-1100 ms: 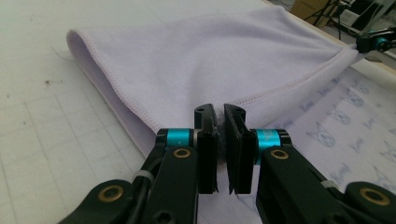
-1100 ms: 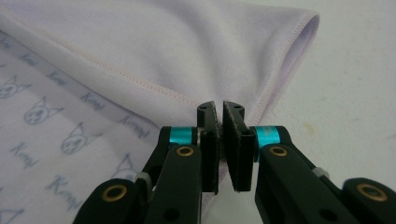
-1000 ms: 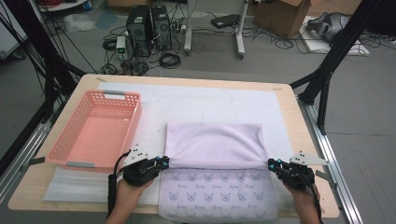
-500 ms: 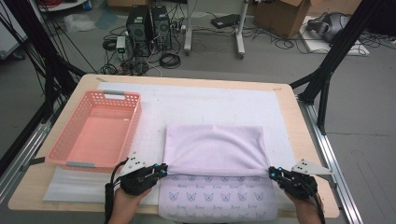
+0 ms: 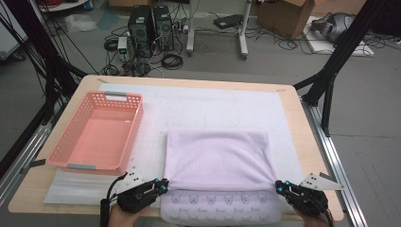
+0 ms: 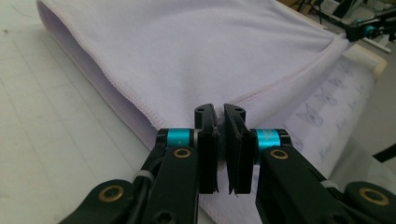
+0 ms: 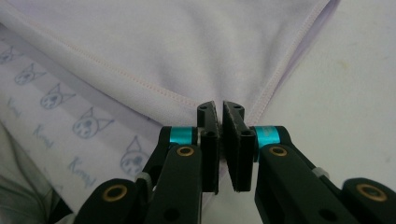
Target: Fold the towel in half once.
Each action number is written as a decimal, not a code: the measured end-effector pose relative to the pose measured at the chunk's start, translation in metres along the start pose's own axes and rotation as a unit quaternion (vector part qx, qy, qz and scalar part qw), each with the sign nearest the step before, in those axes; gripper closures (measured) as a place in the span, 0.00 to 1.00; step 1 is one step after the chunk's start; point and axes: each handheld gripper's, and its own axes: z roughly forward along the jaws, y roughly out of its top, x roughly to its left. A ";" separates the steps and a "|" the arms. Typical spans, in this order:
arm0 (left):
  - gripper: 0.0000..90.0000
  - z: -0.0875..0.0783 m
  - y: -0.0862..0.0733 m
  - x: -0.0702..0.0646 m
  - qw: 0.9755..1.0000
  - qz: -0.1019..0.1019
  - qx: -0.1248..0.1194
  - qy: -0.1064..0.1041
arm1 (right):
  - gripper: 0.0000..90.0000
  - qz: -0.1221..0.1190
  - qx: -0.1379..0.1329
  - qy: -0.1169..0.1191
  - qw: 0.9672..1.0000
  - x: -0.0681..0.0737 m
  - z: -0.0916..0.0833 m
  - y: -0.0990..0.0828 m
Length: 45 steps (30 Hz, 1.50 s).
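Both grippers stand pressed together on the cloth: the left gripper pinches the left corner of the folded-over edge of the lilac towel, and the right gripper pinches the right corner of the same edge. In the left gripper view the black jaws meet on the stitched hem; in the right gripper view they meet where two hems converge.

Towel location: on the white mat, just right of the pink basket, at the near side of the table. The plain upper layer is doubled back over a printed layer that shows a row of small cat faces nearer the person than the basket.

Handling judgement: the fabric is light, soft and limp. It holds no shape of its own, sags between grip points and slides easily on the mat. It is not fragile. Slip risk is low at the stitched hem, where the cloth is thickest.

Grip recommendation: take hold at the two hem corners, as at present. Keep the edge between the grippers taut and level with the basket's near rim to prevent wrinkles and skew.
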 end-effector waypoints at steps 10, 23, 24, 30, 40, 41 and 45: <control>0.52 0.002 0.013 0.008 1.000 -0.014 -0.027 -0.005 | 0.71 0.028 -0.026 -0.007 0.999 0.002 -0.014 -0.001; 0.48 0.052 0.050 0.062 0.998 -0.040 -0.028 0.045 | 0.76 0.020 -0.018 -0.066 0.997 -0.039 0.046 0.046; 0.48 0.057 0.051 0.066 0.998 -0.042 -0.023 0.047 | 0.77 0.025 -0.018 -0.067 0.997 -0.043 0.053 0.050; 0.49 0.078 0.062 0.082 0.995 -0.067 -0.025 0.063 | 0.89 0.022 -0.006 -0.063 0.998 -0.059 0.099 0.075; 0.50 0.091 0.061 0.098 0.990 -0.090 -0.034 0.104 | 0.84 0.052 0.018 -0.115 0.992 -0.086 0.120 0.076; 0.50 0.092 0.061 0.099 0.989 -0.098 -0.033 0.107 | 0.83 0.067 0.010 -0.110 0.992 -0.091 0.118 0.074; 0.48 0.097 0.068 0.105 0.987 -0.100 -0.005 0.126 | 0.74 0.086 -0.014 -0.099 0.991 -0.097 0.112 0.074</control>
